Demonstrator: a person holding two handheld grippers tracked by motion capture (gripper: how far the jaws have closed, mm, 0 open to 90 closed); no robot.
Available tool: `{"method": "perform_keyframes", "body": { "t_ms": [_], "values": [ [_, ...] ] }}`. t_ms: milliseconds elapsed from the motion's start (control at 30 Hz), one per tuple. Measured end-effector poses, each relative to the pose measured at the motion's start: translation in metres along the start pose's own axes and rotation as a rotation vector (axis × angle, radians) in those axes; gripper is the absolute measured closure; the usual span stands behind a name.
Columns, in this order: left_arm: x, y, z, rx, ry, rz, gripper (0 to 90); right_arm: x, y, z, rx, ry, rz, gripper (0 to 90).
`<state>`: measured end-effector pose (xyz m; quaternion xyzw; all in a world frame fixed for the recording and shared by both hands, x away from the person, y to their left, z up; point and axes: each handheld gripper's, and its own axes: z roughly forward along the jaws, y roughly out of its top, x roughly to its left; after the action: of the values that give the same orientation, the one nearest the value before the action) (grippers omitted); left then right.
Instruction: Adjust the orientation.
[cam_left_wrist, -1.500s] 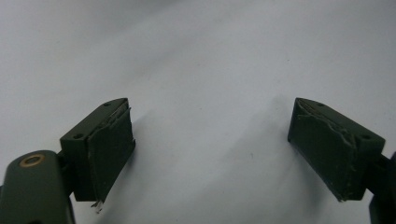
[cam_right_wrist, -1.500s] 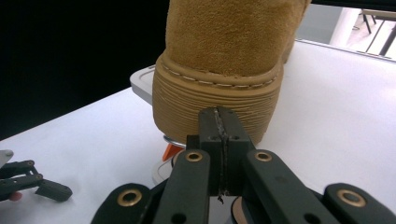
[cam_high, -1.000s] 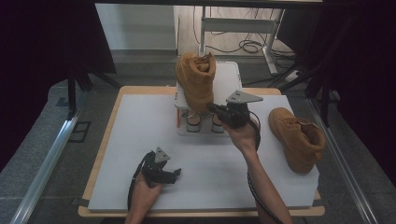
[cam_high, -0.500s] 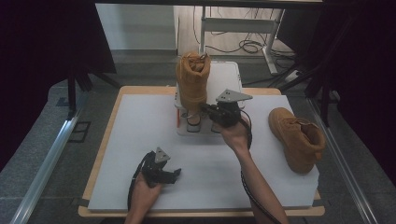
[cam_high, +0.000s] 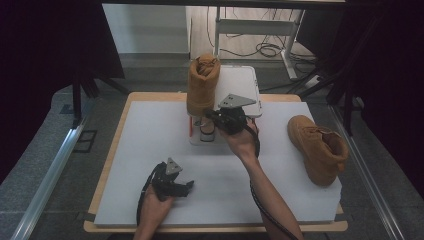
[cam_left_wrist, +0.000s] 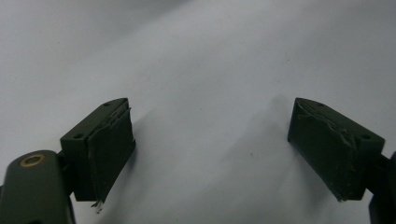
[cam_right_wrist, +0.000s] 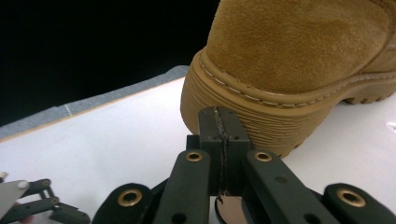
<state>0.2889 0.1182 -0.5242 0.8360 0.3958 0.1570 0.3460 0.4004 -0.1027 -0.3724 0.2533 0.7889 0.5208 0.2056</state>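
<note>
Right tool (cam_right_wrist: 219, 135) closed, empty, tips at tan boot's (cam_right_wrist: 299, 60) sole.

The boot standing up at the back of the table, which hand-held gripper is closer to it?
The right hand-held gripper: it sits right at the upright boot's sole, jaws shut. The left hand-held gripper rests far off, near the table's front edge.

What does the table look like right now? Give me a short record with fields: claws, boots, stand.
left claw: open, holding nothing, low over the white table top
right claw: shut, tips at the heel of the upright boot's sole
upright tan suede boot: stands at the table's far edge, on the stand
second tan suede boot: lies at the table's right side, apart from both claws
white flat stand: under the upright boot
</note>
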Motion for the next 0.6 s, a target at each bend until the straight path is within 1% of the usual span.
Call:
{"method": "perform_keyframes", "body": {
  "t_ms": [200, 233, 333, 467, 500, 533, 600],
  "values": [
    [0.000, 0.000, 0.000, 0.000, -0.002, -0.001, 13.9, 0.003, 0.000, 0.001, 0.006, -0.015, -0.009, 89.9],
    [0.000, 0.000, 0.000, 0.001, -0.003, -0.001, 13.9, 0.003, -0.001, 0.000, 0.012, -0.025, -0.017, 89.6],
    [0.000, 0.000, 0.000, -0.001, -0.003, -0.003, 13.9, 0.002, -0.004, -0.003, 0.008, -0.018, -0.005, 86.4],
    [0.000, 0.000, 0.000, 0.000, -0.004, -0.003, 13.9, 0.003, -0.007, -0.009, 0.008, -0.025, -0.023, 79.6],
    [0.000, 0.000, 0.000, 0.000, -0.004, -0.003, 13.9, 0.003, -0.007, -0.009, 0.008, -0.025, -0.023, 79.6],
    [0.000, 0.000, 0.000, 0.000, -0.004, -0.003, 13.9, 0.003, -0.008, -0.013, 0.004, -0.021, -0.019, 72.9],
    [0.000, 0.000, 0.000, 0.001, -0.003, -0.004, 13.9, 0.003, -0.009, -0.015, 0.000, -0.018, -0.016, 63.9]
  ]
}}
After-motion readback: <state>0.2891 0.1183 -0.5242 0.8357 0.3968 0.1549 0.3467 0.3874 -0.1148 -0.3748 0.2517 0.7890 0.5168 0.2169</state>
